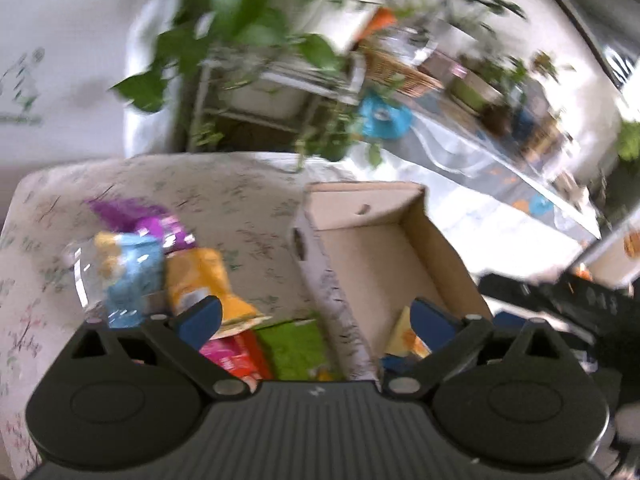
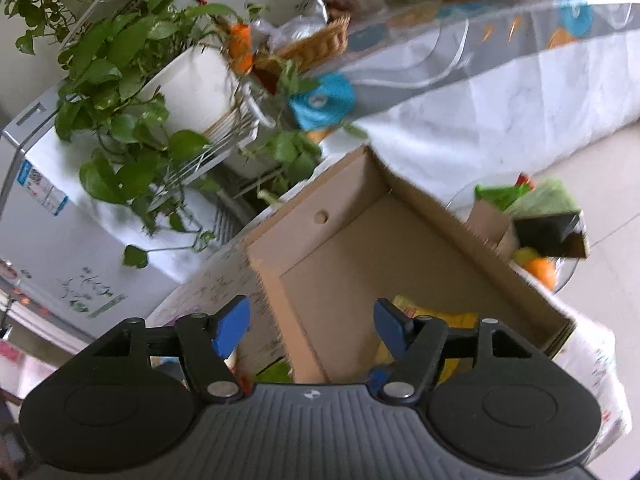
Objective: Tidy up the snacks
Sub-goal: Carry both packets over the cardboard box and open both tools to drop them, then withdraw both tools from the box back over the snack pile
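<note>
A cardboard box (image 1: 372,248) stands on a floral-cloth table (image 1: 224,192), with a yellow packet (image 1: 404,336) lying inside near its front. Left of the box lie loose snack packets: purple (image 1: 140,216), blue (image 1: 132,272), orange-yellow (image 1: 200,276), pink-red (image 1: 236,354) and green (image 1: 296,348). My left gripper (image 1: 316,316) hangs open over the box's left wall, holding nothing. In the right wrist view the same box (image 2: 384,248) fills the middle, with a yellow packet (image 2: 436,320) in it. My right gripper (image 2: 312,324) is open above the box's near wall, with nothing between its pads.
Potted trailing plants (image 2: 132,92) on a wire rack stand behind the table. A long counter with a glossy cover (image 2: 480,40) carries a wicker basket (image 2: 320,42) and clutter. A glass bowl with fruit and packets (image 2: 532,232) sits right of the box. A dark object (image 1: 560,300) lies at right.
</note>
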Tool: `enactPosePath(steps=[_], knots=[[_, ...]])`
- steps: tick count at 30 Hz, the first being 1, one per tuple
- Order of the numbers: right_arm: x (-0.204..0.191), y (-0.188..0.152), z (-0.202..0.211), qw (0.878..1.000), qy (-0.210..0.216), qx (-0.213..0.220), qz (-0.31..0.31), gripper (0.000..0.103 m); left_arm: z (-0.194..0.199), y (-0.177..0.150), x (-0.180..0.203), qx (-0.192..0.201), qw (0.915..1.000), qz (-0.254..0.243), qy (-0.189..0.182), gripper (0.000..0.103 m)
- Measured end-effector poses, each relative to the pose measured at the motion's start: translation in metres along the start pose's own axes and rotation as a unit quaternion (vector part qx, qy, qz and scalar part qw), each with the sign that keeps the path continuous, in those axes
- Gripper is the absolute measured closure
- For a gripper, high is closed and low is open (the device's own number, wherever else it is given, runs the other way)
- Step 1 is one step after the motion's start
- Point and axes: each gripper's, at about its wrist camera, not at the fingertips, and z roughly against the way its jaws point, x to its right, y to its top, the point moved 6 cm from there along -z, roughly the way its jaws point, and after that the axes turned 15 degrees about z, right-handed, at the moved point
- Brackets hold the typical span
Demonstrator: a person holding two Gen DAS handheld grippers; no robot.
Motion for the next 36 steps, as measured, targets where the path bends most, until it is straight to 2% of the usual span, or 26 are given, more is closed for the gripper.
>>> enactPosePath(steps=[2,5,8,10,16,26,32,36], knots=[[-0.002,-0.004,-0.002,1.0,-0.002,-0.004,0.005,0.027,0.002,0.006,-0.012,0.007,0.9998,0.006,0.015,0.003],[-0.011,-0.009,-0.006,1.0,0.005,-0.012,0.023,0.026,0.009,0.015,-0.023,0.038,0.9985,-0.003,0.039,0.003],[-0.025,-0.011,-0.009,0.999,0.023,-0.011,0.043,0.023,0.015,0.021,-0.029,0.049,0.9982,0.007,0.034,0.002],[-0.036,-0.013,-0.01,0.997,0.046,-0.009,0.059,0.018,0.014,0.024,-0.035,0.053,0.9978,0.017,0.036,0.001],[-0.059,-0.024,-0.016,0.992,0.067,-0.027,0.106,0.016,-0.008,0.026,-0.055,0.034,0.996,0.061,0.056,0.001],[-0.086,-0.053,-0.025,0.979,0.092,-0.075,0.164,0.016,-0.049,0.025,-0.06,0.022,0.9934,0.069,0.089,0.001],[-0.093,-0.072,-0.029,0.973,0.1,-0.105,0.178,0.016,-0.08,0.019,-0.07,-0.003,0.9895,0.069,0.127,0.001],[-0.095,-0.088,-0.03,0.972,0.103,-0.125,0.17,0.016,-0.092,0.019,-0.074,-0.009,0.9888,0.081,0.125,0.001]])
